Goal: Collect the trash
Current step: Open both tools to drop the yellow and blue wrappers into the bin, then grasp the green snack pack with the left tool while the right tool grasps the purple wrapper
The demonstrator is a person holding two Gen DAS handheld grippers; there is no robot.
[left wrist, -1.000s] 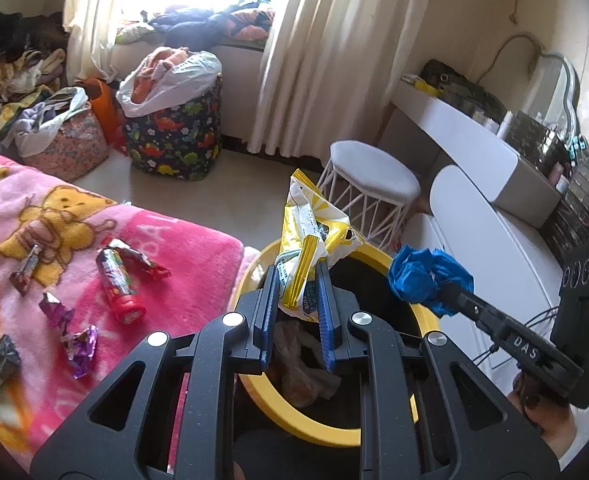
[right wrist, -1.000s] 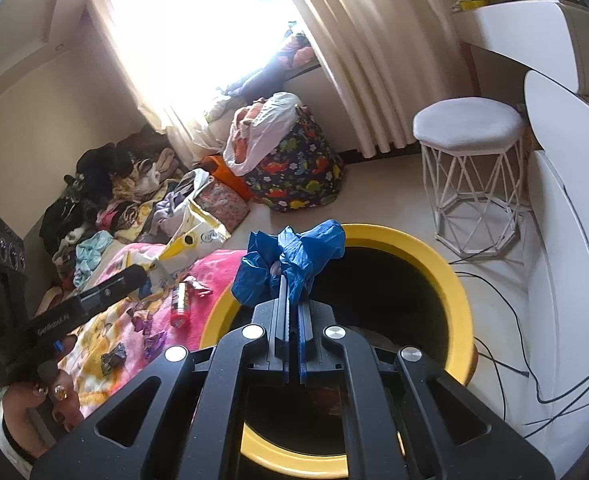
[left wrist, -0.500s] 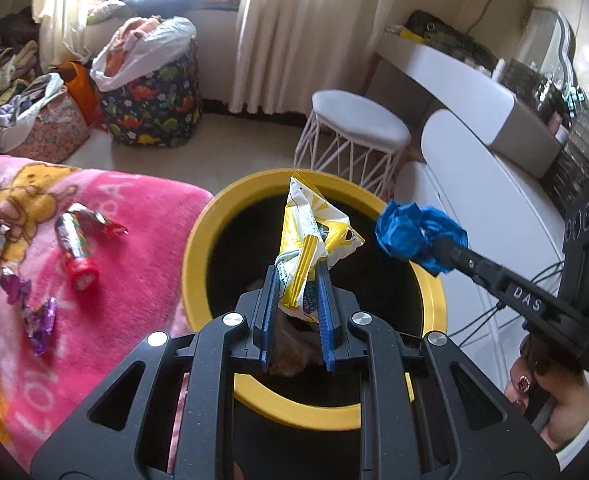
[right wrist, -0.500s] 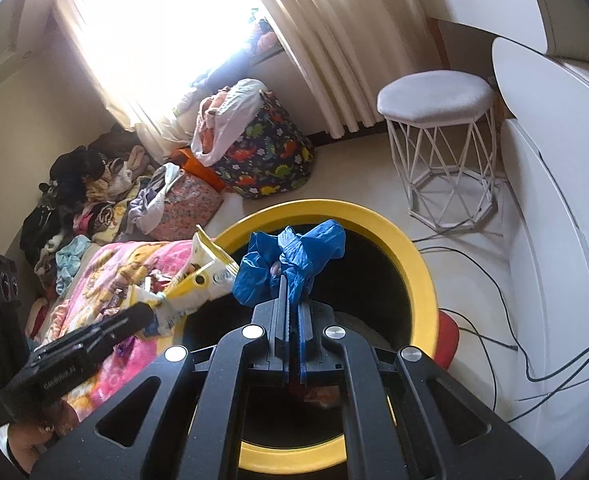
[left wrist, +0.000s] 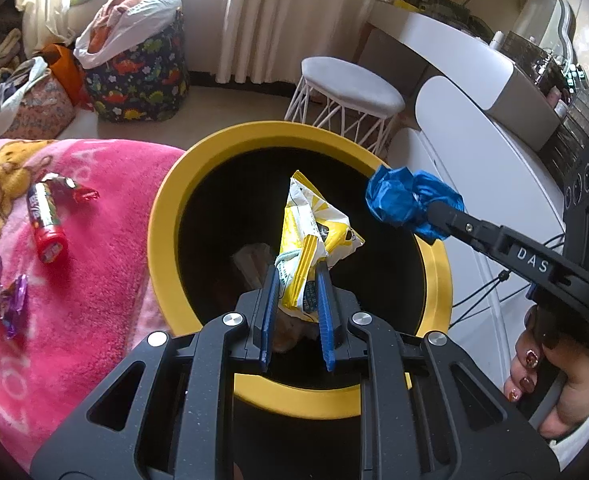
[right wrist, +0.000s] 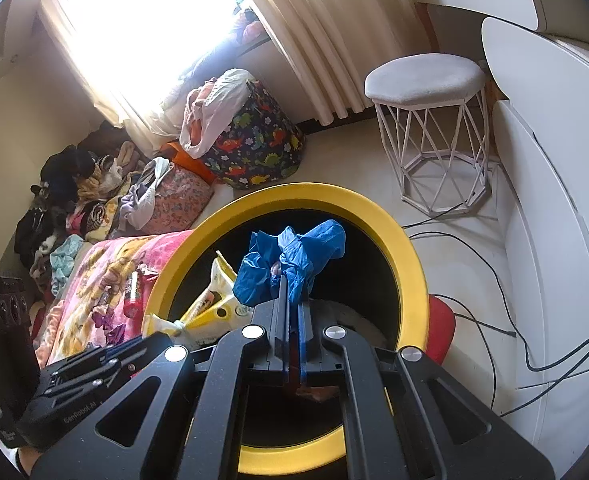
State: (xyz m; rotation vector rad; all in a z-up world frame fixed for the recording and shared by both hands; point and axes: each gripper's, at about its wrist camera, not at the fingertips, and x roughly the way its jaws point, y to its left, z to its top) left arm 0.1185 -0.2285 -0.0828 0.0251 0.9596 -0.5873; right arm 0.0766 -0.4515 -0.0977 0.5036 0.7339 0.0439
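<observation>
Now, on the left, candy wrappers (left wrist: pixel 12 300) and a red tube (left wrist: pixel 46 226) lie on the pink blanket (left wrist: pixel 94 264), uncollected. Beside it, the yellow-rimmed bin (left wrist: pixel 166 216) has slid fully under both tools compared with a second ago. The left gripper (left wrist: pixel 296 280) jaws pinch the yellow snack bag (left wrist: pixel 314 232) over the opening; to the right, the right gripper (right wrist: pixel 290 286) jaws press together on the blue crumpled wrapper (right wrist: pixel 294 256), near the rim. Both pieces look ready to drop.

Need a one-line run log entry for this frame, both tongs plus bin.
left tongs: shut on yellow snack bag | right tongs: shut on blue wad | both over yellow bin | wrappers on pink blanket
</observation>
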